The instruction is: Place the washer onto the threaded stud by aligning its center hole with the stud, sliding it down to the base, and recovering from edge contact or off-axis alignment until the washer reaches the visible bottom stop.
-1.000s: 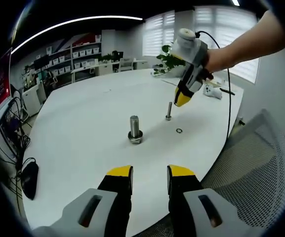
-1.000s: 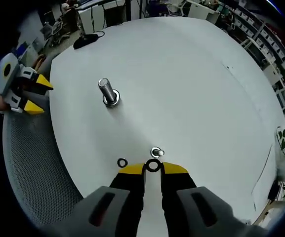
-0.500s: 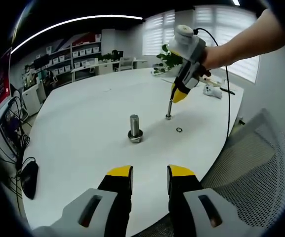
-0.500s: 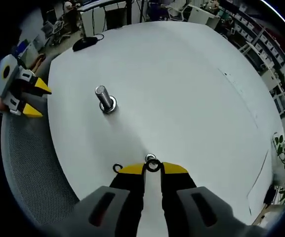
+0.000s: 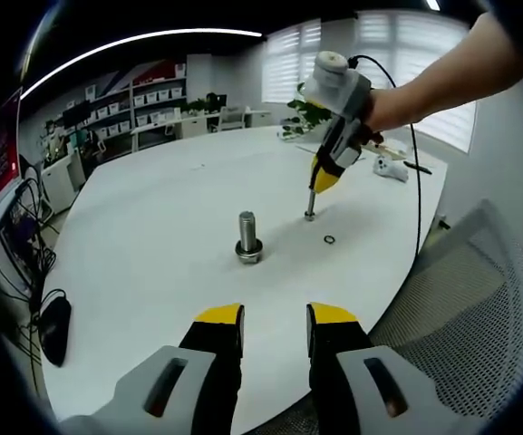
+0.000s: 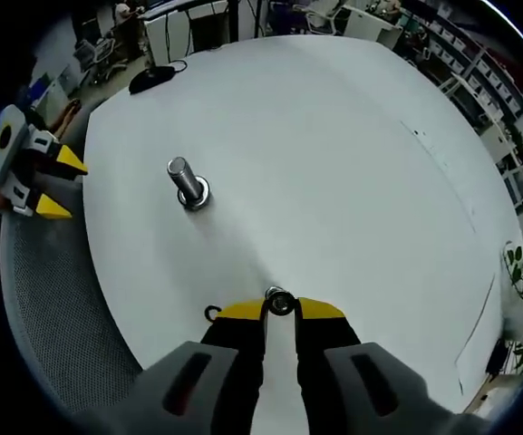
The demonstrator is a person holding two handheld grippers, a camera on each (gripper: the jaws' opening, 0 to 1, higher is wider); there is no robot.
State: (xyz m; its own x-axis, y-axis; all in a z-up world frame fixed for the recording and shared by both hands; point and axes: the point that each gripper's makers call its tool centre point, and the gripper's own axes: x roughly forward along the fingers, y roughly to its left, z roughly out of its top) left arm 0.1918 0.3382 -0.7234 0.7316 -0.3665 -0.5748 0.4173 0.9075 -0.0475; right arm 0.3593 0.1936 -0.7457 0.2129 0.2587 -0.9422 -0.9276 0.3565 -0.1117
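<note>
The left gripper view looks low across the white table (image 5: 152,217) from its near edge; the right gripper view looks steeply down, close over it. Both share the large bolt (image 5: 247,237) (image 6: 187,181).

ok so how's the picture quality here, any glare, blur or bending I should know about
Left gripper view: fisheye bends the ceiling light strip into an arc; bright blinds wash out, yet the large bolt stays sharp. Right gripper view: even light on the table, soft shadows, its edge bowed, and the washer at the right gripper tips is small, hard to resolve.

Two studs (image 5: 248,237) (image 5: 310,203), two washers (image 5: 330,240) (image 6: 281,304)
</note>
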